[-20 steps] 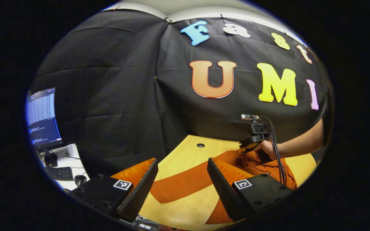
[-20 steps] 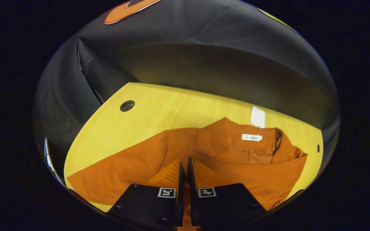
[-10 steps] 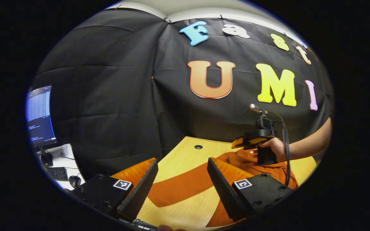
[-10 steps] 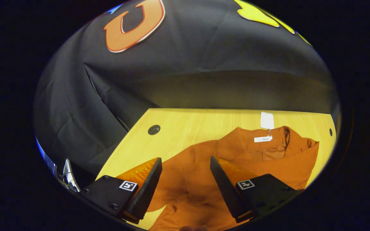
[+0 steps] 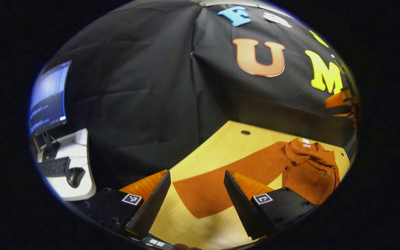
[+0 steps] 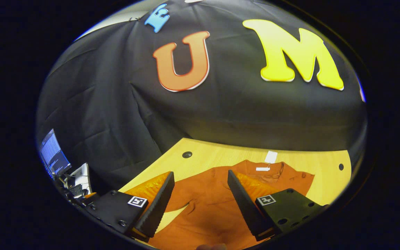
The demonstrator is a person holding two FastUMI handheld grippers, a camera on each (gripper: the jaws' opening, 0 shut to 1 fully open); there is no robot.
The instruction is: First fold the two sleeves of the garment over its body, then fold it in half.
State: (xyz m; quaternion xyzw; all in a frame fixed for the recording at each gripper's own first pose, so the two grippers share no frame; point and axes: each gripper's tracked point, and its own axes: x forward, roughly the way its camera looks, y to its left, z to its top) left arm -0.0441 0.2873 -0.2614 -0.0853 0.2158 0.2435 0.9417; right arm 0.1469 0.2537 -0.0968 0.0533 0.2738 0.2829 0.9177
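Two grippers, left gripper and right gripper, hold serrated jaws released above a rumpled rust-orange shirt on the wood-grain desk.

the garment is soft matt orange cloth, smooth along its outstretched sleeve and rumpled into folds at the body on the right. a small white paper tag lies at its far collar. the table beneath has a pale wood-grain top with a smooth, faintly shiny finish. the booth wall behind is matt black cloth, creased. each gripper's inner finger faces look ridged and rough, as on the left gripper and the right gripper.
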